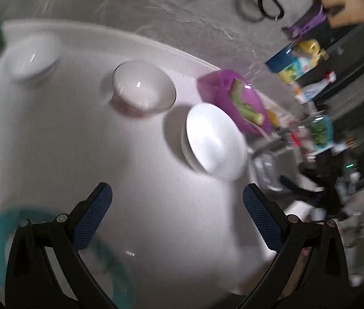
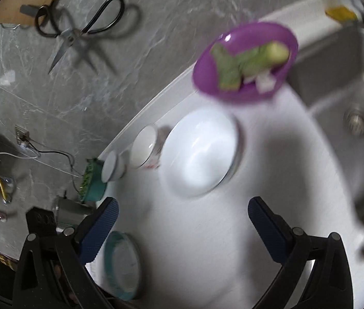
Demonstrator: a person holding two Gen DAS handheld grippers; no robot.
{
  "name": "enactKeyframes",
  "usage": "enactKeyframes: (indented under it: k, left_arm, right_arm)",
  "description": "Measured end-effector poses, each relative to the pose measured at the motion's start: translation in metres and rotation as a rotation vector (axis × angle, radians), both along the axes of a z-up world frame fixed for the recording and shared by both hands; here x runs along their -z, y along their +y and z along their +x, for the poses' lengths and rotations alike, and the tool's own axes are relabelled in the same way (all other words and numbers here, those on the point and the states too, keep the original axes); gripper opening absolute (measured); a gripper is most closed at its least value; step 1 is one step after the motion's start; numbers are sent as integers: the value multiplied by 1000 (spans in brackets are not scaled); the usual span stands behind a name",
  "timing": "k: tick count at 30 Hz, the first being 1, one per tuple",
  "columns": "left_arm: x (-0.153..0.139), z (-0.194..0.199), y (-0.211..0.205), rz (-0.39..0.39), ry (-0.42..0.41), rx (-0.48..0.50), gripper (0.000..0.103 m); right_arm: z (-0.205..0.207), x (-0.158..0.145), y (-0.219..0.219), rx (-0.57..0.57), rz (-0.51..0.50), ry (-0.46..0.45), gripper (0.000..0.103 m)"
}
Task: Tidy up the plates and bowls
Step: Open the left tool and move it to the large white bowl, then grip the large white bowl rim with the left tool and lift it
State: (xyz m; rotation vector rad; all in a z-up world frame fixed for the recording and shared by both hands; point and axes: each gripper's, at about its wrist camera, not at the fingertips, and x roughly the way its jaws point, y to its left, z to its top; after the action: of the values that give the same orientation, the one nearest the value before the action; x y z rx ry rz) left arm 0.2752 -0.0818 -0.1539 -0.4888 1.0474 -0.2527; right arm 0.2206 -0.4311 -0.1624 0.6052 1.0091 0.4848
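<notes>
Both the left gripper (image 1: 177, 207) and right gripper (image 2: 182, 221) gape wide and empty above the white countertop (image 2: 207, 231); a white ceramic bowl (image 2: 200, 154) sits ahead, a purple plastic bowl (image 2: 245, 59) of green vegetable at the back edge beside the steel sink (image 2: 349, 97).

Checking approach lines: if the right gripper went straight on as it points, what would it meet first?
Probably the wide white ceramic bowl, lying just ahead between the open fingers' line on the white counter; blur leaves depth uncertain.

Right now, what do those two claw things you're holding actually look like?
Both match: the left gripper and right gripper are black plastic frames with round silver pivot pins. Each has two jaws faced with dark blue pads in a fine grid texture. No cables or sleeves show.
</notes>
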Motion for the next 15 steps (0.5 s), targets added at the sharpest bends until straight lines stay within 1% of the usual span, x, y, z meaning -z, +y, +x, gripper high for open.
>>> enactKeyframes:
  k: [3,6,8,10,11,12,13,15]
  left_arm:
    - [15,36,-41,108,23,8,103]
    - [37,68,-73,175,66,41,102]
    - [49,86,-85,223,83,54,102]
    - [56,97,-90,233,96,58,101]
    - [58,104,-95,239,97,63,101]
    - [62,110,-98,246,97,69,101]
    - [65,114,-99,253,97,72,101]
    - [76,125,-104,265,109,80,101]
  right_arm:
    - [35,9,-7,-45,-42,30,103]
    - [54,23,-10,-74,-56,43,103]
    - [65,36,-11,-60,-61,73,102]
    - [70,48,-15,-55,-49,95,100]
    - [71,52,-16,-57,-58,102,98]
    - [74,58,-15,-61,-88,117,98]
    - [74,63,-14,-60,-104,129,95]
    - [79,74,-11,-65,-96,153,89]
